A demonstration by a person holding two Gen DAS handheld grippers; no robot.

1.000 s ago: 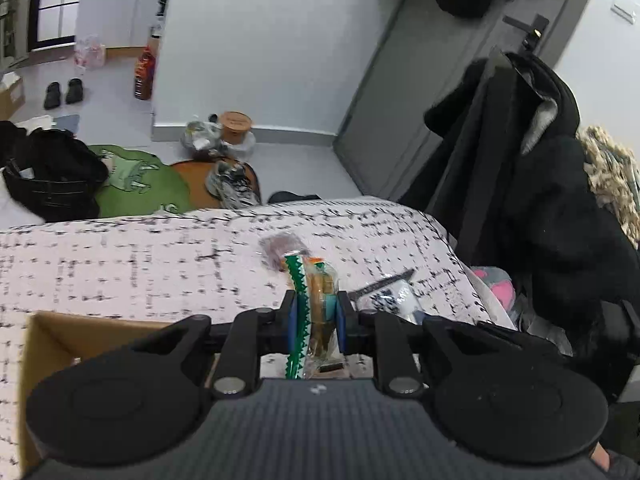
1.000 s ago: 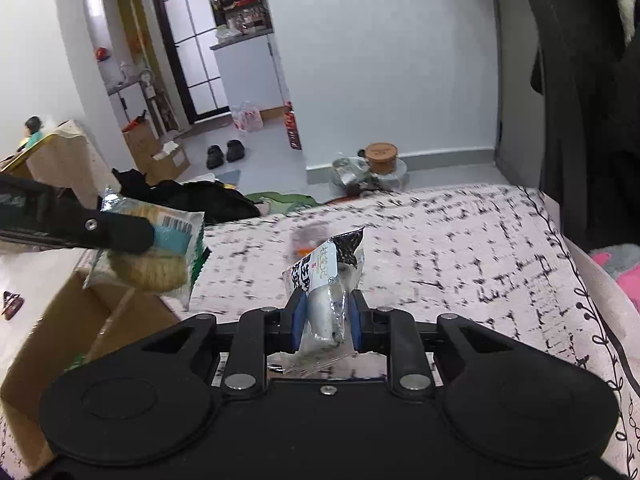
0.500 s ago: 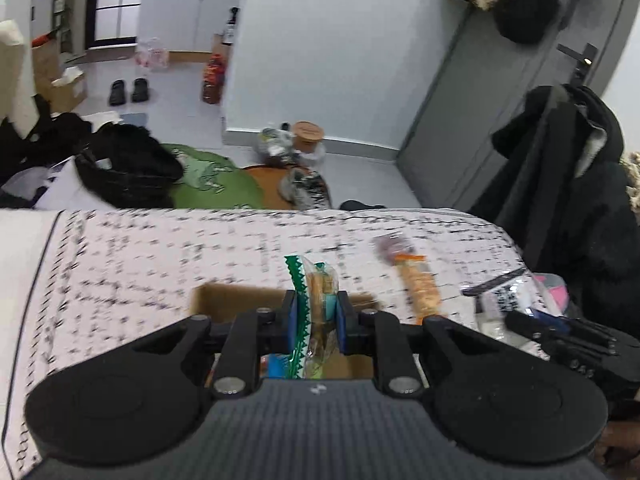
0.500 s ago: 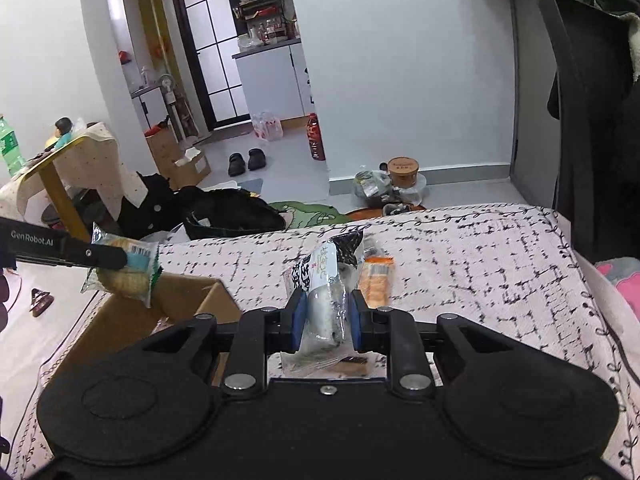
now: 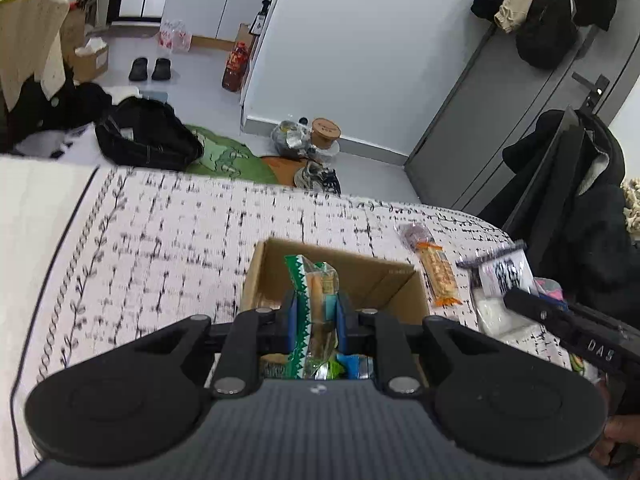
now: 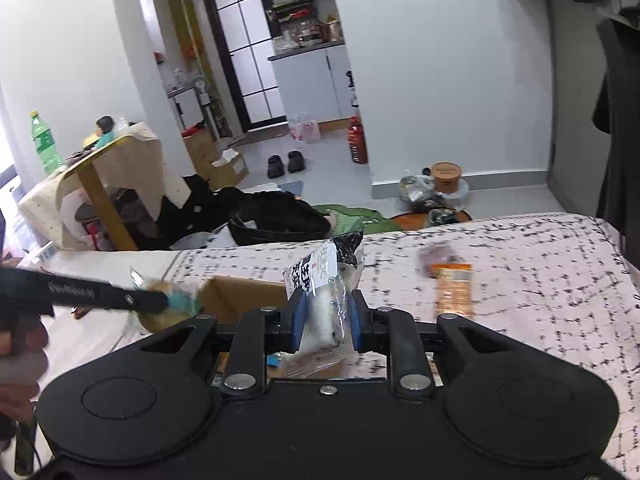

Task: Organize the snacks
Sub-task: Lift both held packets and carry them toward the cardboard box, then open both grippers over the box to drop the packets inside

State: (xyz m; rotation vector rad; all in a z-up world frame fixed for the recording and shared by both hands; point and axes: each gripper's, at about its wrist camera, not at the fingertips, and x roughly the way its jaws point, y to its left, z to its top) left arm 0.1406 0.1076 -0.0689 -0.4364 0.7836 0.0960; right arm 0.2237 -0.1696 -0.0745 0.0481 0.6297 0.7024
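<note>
My left gripper [image 5: 317,314] is shut on a clear snack packet with a green zigzag edge [image 5: 314,300] and holds it over the open cardboard box [image 5: 400,280] on the bed. Several packets lie in the box bottom. My right gripper [image 6: 325,318] is shut on a white packet with black print [image 6: 326,280], just right of the box [image 6: 240,294]. That packet [image 5: 502,272] and gripper also show in the left wrist view. An orange snack bar [image 5: 438,276] lies on the bedspread right of the box, also in the right wrist view [image 6: 454,286].
The patterned bedspread [image 5: 160,248] covers the bed. A small purple packet [image 5: 414,234] lies beyond the orange bar. Dark coats [image 5: 580,208] hang at the right. Bags, shoes and a green cushion [image 5: 228,156] lie on the floor past the bed's far edge.
Both grippers have moved left with their packets. The left one has come over the open box, the right one has come up beside the box.
</note>
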